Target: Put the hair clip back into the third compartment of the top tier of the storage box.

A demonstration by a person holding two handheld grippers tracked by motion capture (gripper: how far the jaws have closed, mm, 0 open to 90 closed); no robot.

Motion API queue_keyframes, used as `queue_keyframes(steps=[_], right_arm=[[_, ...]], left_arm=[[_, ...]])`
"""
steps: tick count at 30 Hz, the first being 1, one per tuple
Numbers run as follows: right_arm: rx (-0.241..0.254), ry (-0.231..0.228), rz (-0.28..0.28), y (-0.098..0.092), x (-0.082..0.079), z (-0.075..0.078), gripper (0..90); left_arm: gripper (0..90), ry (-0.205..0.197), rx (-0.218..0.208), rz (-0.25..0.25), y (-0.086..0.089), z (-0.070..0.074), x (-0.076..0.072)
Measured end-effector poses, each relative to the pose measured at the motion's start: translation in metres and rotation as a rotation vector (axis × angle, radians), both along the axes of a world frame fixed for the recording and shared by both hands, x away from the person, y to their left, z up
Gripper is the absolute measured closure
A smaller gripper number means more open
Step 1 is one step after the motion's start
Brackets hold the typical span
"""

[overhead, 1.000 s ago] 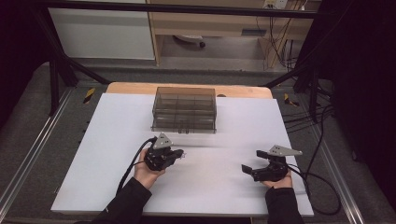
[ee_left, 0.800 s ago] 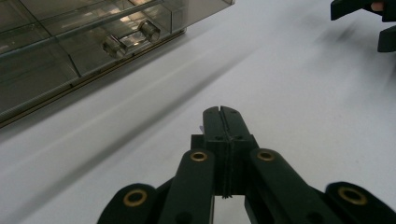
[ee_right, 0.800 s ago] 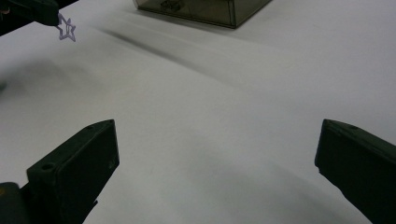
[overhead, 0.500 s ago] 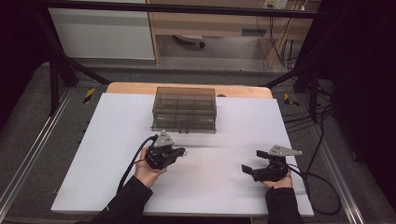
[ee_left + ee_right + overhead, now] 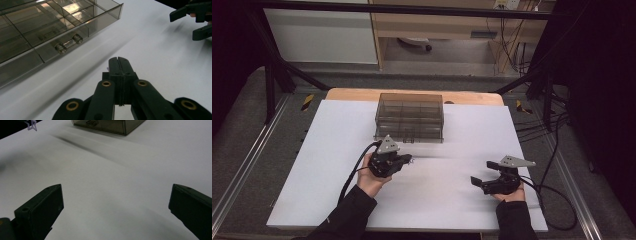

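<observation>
Resting on the white table (image 5: 447,200) were 2 grippers and 1 smoky compartment box (image 5: 410,116) at 12 o'clock. The left gripper (image 5: 408,159), jaws pressed together, empty, had crept slightly toward it; the right gripper (image 5: 482,174) at 4 o'clock gaped wide, empty, unmoved.

White sheet-covered table (image 5: 337,165) on a light wooden board (image 5: 352,94); black cables (image 5: 537,127) trail right; white cabinet (image 5: 322,35) behind.
</observation>
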State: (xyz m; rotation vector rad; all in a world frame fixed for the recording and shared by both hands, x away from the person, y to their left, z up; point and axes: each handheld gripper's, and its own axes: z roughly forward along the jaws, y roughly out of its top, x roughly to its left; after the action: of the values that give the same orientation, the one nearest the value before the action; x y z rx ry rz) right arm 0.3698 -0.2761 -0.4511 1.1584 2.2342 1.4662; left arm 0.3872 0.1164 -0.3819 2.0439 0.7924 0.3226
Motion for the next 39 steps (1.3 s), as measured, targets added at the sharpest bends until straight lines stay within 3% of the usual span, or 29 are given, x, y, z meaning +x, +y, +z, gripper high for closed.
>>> queue_keyframes(steps=[39], right_arm=[[-0.001, 0.002, 0.0, 0.0, 0.0, 0.0, 0.3]], left_arm=[[90.0, -0.011, 0.002, -0.012, -0.022, 0.021, 0.017]])
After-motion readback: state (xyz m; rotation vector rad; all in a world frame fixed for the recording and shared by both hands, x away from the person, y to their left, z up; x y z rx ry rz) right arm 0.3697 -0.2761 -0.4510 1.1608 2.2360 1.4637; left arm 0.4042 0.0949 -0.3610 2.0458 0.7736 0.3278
